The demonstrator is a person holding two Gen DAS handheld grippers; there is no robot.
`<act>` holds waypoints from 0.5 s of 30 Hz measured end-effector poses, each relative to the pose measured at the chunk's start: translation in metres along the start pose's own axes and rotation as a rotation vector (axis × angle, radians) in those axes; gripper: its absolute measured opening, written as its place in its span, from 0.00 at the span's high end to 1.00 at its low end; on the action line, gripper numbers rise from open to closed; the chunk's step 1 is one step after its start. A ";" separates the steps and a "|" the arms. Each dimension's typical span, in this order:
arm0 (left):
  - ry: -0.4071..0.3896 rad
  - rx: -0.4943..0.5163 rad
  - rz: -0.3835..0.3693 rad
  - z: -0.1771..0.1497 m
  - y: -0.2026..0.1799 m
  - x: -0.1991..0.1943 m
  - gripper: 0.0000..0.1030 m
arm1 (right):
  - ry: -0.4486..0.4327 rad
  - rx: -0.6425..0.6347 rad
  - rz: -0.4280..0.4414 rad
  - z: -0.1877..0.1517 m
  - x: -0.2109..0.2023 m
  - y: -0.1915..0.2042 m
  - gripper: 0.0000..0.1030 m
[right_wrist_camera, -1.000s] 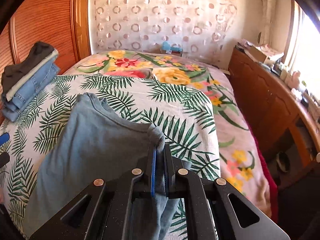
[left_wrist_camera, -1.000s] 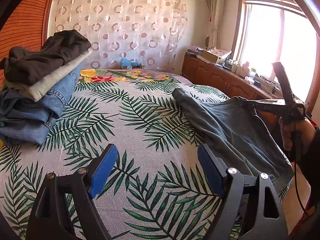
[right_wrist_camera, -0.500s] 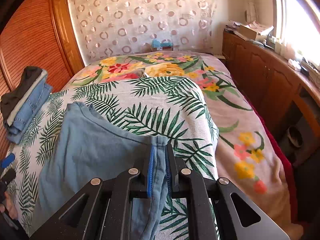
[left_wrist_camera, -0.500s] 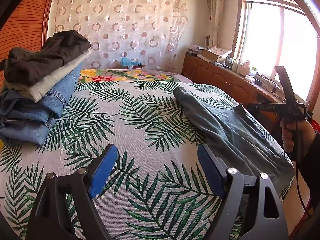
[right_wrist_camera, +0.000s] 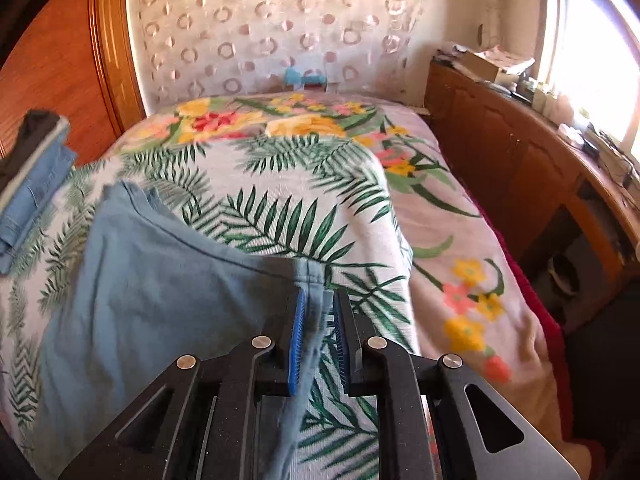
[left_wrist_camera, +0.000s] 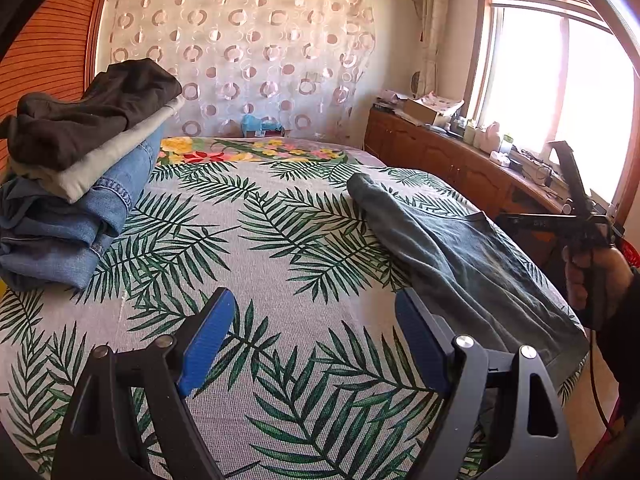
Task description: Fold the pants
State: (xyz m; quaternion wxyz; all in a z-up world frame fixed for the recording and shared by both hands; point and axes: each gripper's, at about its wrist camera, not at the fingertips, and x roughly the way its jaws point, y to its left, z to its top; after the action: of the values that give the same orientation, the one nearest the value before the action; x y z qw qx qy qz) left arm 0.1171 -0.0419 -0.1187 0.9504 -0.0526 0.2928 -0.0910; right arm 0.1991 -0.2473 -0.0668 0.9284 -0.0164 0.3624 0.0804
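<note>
jaws of right gripper (right_wrist_camera: 318, 316) just been opening, pants (right_wrist_camera: 152, 300) edge loose between pads; left gripper (left_wrist_camera: 310, 340) jaws wide apart, empty, over bed (left_wrist_camera: 260, 272); folded pile (left_wrist_camera: 76, 168) upper left.

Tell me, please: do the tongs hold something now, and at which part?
Left tongs: nothing. Right tongs have just been opening; the blue pants corner hangs loose between the pads, no longer pinched.

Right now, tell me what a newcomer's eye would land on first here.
The palm-leaf bedspread fills both views. On it lie blue-grey pants, one corner between the right gripper jaws, which have just been opening. A stack of folded clothes sits at the left edge.
</note>
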 end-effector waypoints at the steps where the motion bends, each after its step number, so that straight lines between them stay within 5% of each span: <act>1: 0.000 0.000 0.000 0.000 0.000 0.000 0.19 | -0.007 0.000 0.011 -0.002 -0.004 0.001 0.86; 6: 0.002 -0.001 -0.001 0.000 0.000 0.000 0.19 | -0.022 -0.016 0.080 -0.037 -0.028 0.012 0.84; 10: 0.003 0.001 0.001 0.000 0.000 0.000 0.19 | -0.030 -0.008 0.101 -0.072 -0.046 0.017 0.65; 15: 0.008 0.001 0.003 -0.001 0.000 0.001 0.19 | -0.012 -0.018 0.117 -0.100 -0.062 0.017 0.61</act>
State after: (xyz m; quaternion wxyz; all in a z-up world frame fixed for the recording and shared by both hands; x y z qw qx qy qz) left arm 0.1172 -0.0422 -0.1194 0.9494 -0.0511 0.2965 -0.0900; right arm 0.0844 -0.2475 -0.0979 0.9241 -0.0031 0.3564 0.1381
